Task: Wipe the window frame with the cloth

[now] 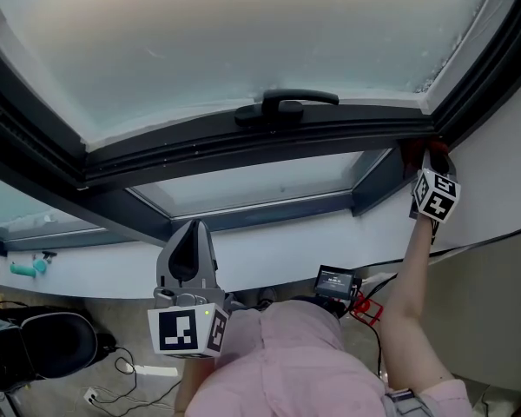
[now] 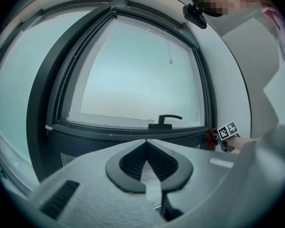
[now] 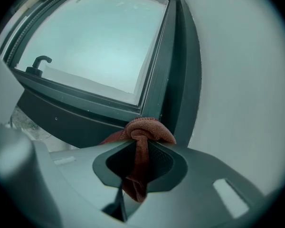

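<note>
One cloth (image 3: 149,128) between right tongs (image 3: 139,142)

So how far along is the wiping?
Done: the right gripper is shut on the cloth. In hand: the cloth sits at the lower right corner of the window frame, seemingly touching. Left: no wiped stretch is discernible, so assume most of the frame. The left gripper hangs shut, empty.

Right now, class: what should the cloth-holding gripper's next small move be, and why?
Probably slide the right gripper leftward along the dark grey window frame's bottom rail: its clamped red-brown towelling cloth sits at the frame's lower right corner, the rail stretching away toward the black handle.
</note>
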Demonstrator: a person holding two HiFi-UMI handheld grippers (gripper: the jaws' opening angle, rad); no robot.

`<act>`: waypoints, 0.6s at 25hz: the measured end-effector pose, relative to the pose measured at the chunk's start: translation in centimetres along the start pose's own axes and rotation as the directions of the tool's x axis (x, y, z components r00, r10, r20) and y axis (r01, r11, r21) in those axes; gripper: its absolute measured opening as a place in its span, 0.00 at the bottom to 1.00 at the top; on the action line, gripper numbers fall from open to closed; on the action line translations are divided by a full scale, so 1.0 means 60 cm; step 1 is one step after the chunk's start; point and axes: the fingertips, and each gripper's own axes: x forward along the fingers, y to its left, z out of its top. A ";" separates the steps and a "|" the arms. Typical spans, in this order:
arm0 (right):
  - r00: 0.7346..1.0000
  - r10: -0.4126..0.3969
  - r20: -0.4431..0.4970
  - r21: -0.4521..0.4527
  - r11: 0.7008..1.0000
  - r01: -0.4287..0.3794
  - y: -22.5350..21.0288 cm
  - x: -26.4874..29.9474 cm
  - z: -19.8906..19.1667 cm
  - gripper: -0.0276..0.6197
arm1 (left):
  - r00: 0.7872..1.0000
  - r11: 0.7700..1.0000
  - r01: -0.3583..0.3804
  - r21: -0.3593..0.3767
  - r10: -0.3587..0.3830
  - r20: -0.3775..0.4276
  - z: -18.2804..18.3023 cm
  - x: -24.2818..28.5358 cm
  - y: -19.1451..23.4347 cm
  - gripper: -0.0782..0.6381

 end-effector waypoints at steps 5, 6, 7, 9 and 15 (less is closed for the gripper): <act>1.000 0.009 0.018 -0.002 1.000 -0.009 0.022 -0.034 0.012 0.15 | 1.000 1.000 0.000 -0.010 0.000 0.000 -0.002 -0.001 0.008 0.10; 0.999 0.018 0.029 0.000 1.000 -0.018 0.032 -0.048 0.016 0.15 | 1.000 1.000 0.000 -0.012 0.000 0.000 -0.003 -0.001 0.010 0.10; 0.999 0.029 0.041 0.002 1.000 -0.029 0.045 -0.063 0.021 0.15 | 1.000 1.000 0.002 -0.013 -0.002 0.000 -0.003 -0.002 0.011 0.10; 0.995 0.062 0.072 0.010 0.998 -0.063 0.077 -0.098 0.038 0.15 | 1.000 1.000 0.007 -0.015 -0.007 0.000 -0.004 -0.003 0.014 0.10; 0.938 0.216 0.273 0.056 0.969 -0.240 0.201 -0.197 0.179 0.15 | 1.000 1.000 0.022 -0.020 -0.022 0.006 -0.001 -0.013 0.024 0.10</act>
